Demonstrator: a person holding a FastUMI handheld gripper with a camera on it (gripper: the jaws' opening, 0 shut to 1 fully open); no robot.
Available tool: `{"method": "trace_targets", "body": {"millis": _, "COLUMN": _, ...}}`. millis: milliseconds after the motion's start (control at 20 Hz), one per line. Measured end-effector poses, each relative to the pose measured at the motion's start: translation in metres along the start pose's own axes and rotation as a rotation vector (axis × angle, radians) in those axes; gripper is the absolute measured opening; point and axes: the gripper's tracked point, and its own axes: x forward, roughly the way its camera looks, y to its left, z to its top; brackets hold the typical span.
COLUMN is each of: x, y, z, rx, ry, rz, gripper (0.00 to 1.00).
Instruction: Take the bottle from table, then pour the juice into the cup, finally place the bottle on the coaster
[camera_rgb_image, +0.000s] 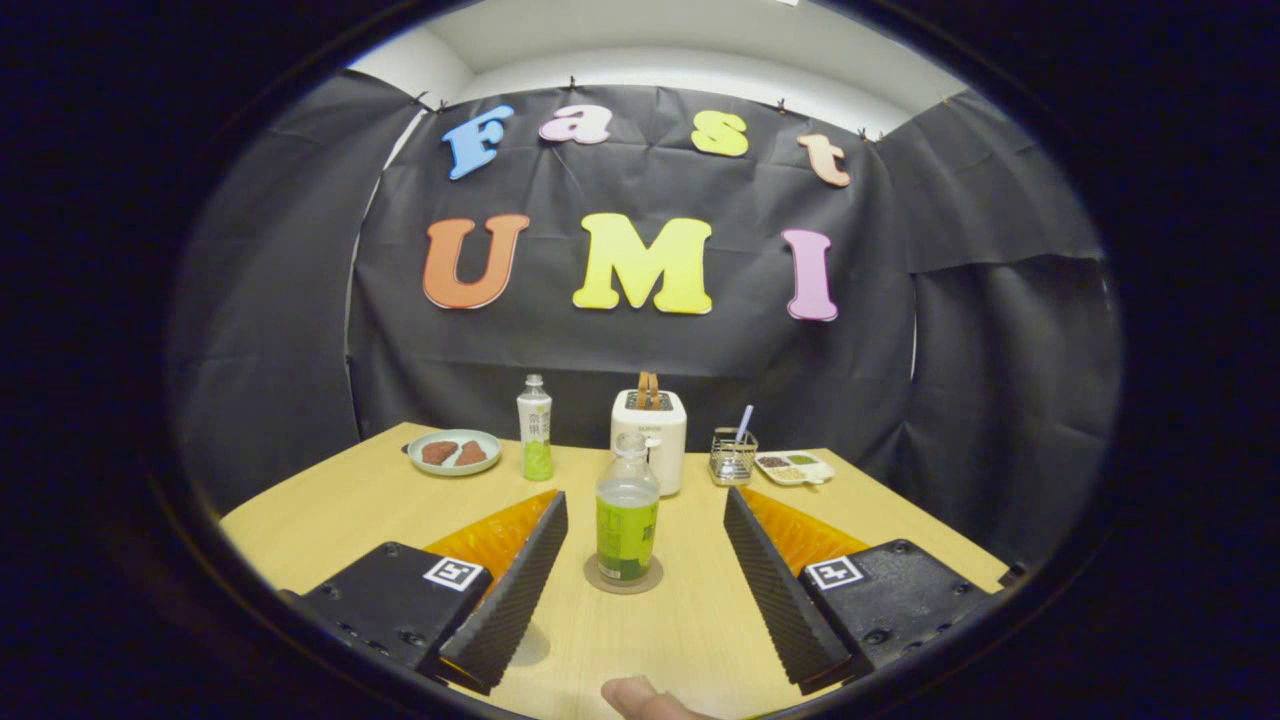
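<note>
A clear bottle (627, 520) with a green label stands upright on a round brown coaster (624, 588) on the wooden table (330, 510). It sits between the tips of my two fingers, with a gap on each side. My gripper (645, 498) is open and neither ribbed black finger (520, 585) touches the bottle. Little liquid shows in the bottle's clear upper part.
A second bottle (535, 428) with green drink stands at the back left, beside a plate (455, 452) holding two brown pieces. Behind the near bottle is a white toaster (652, 430), then a wire holder (733, 456) and a small white tray (795, 467). A person's fingertip (640, 697) shows at the near edge.
</note>
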Motion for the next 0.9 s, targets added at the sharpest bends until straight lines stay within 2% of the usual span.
{"method": "trace_targets", "body": {"millis": 200, "x": -0.062, "y": -0.02, "z": 0.009, "rx": 0.027, "ry": -0.064, "rz": -0.034, "gripper": 1.0}}
{"method": "trace_targets", "body": {"millis": 500, "x": -0.142, "y": -0.016, "z": -0.011, "rx": 0.063, "ry": -0.09, "rz": 0.023, "gripper": 1.0}}
{"method": "trace_targets", "body": {"millis": 900, "x": -0.181, "y": -0.033, "z": -0.033, "rx": -0.044, "ry": -0.099, "rz": 0.039, "gripper": 1.0}}
